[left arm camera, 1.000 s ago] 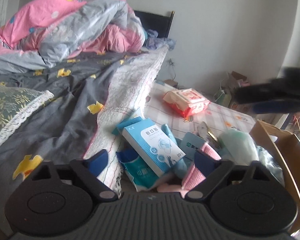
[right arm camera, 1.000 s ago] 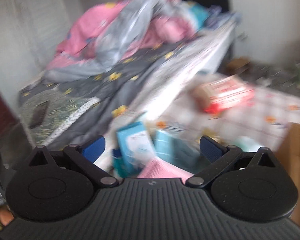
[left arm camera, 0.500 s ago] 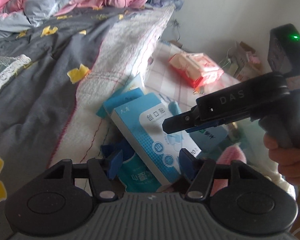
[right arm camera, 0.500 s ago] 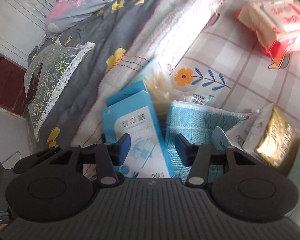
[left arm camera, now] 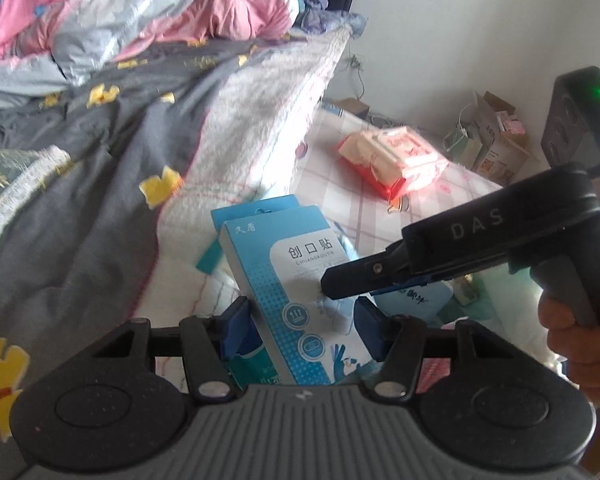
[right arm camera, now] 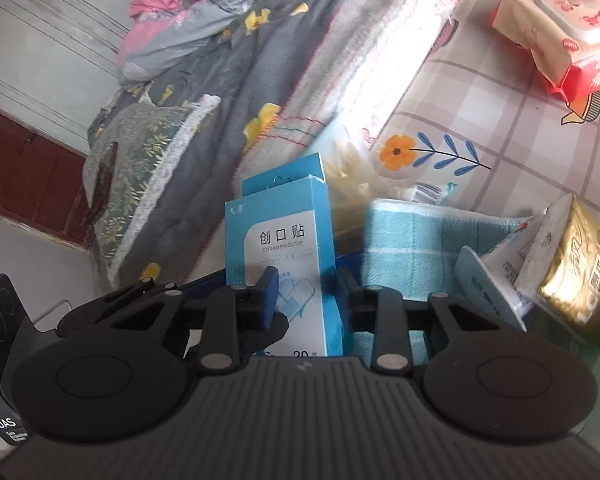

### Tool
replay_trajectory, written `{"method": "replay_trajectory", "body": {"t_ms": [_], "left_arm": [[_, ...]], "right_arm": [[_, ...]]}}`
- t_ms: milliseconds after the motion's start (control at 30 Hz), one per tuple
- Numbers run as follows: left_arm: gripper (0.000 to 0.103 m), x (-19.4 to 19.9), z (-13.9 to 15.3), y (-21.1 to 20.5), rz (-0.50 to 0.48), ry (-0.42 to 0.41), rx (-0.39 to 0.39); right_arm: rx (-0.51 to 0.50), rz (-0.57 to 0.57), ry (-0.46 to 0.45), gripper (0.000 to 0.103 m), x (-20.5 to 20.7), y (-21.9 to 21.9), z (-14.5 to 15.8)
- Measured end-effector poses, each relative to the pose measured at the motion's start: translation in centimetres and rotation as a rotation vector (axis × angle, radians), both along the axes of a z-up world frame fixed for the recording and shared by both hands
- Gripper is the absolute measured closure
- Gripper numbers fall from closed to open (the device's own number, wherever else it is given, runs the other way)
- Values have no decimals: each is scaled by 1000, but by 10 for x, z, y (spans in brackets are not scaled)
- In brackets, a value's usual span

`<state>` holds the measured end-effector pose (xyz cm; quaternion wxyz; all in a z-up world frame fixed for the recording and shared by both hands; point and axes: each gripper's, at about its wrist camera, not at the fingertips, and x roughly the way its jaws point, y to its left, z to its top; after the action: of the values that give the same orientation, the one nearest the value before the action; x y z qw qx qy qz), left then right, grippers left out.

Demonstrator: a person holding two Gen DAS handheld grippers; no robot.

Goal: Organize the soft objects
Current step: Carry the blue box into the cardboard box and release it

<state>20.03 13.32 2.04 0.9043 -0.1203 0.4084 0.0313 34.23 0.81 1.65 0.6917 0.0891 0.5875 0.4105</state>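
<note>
A blue and white plaster box (left arm camera: 296,280) lies on a pile of soft packs beside the bed. My left gripper (left arm camera: 302,326) has its blue pads on either side of the box's lower end, jaws narrowed around it. My right gripper (right arm camera: 306,292) is closed on the same box (right arm camera: 284,248) from its side; it also shows in the left wrist view (left arm camera: 380,270), tip on the box. A light blue towel (right arm camera: 428,240) lies right of the box, with a gold tissue pack (right arm camera: 576,272) beyond it.
A red and white wet-wipes pack (left arm camera: 396,160) lies on the checked cloth (right arm camera: 500,112) farther back. The bed with grey quilt (left arm camera: 80,184) and pink bedding (left arm camera: 100,12) runs along the left. Cardboard boxes (left arm camera: 496,140) stand by the far wall.
Both grippers have closed in on the plaster box: the left jaws narrowed around its lower end and the right jaws narrowed onto it. The box now stands more upright.
</note>
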Motion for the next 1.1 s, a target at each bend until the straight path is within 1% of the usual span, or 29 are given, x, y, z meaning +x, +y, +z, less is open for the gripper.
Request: {"method": "replay_trajectory", "body": {"t_ms": [133,267,367,500,600,700,867,900,1000,1100], "left_arm": [[45,-14,27,-10,-5,-52,39],[45,-25,59,-29,-32,-110,76],[45,-28,78,-52,-76,-146,84],[45,-24,92,-101,-187,-172,76],[45,-14,92,-146,-292,-171,45],[45,0,87,-200,-402,-147,19],[45,29,64,-289,-568,-85,5],[45,34,57,-305,-592,-70,6],[44,49,36,-343,-640,-34,38],[42,67,13,-371,-655,-3,84]], "right_arm": [[49,-12,-38,75,-13,-11,30],[102,-43,-89,75,-27,-36,66],[135,-88,-130,75,-39,-70,89],[157,-193,-162,75,-54,-138,108],[153,-301,-156,75,-64,-201,108],[137,-422,-137,75,-75,-267,99],[112,-609,-92,75,-93,-364,77],[103,-637,-84,75,-95,-379,72],[85,-698,-47,75,-94,-414,51],[63,-723,-17,75,-82,-430,29]]}}
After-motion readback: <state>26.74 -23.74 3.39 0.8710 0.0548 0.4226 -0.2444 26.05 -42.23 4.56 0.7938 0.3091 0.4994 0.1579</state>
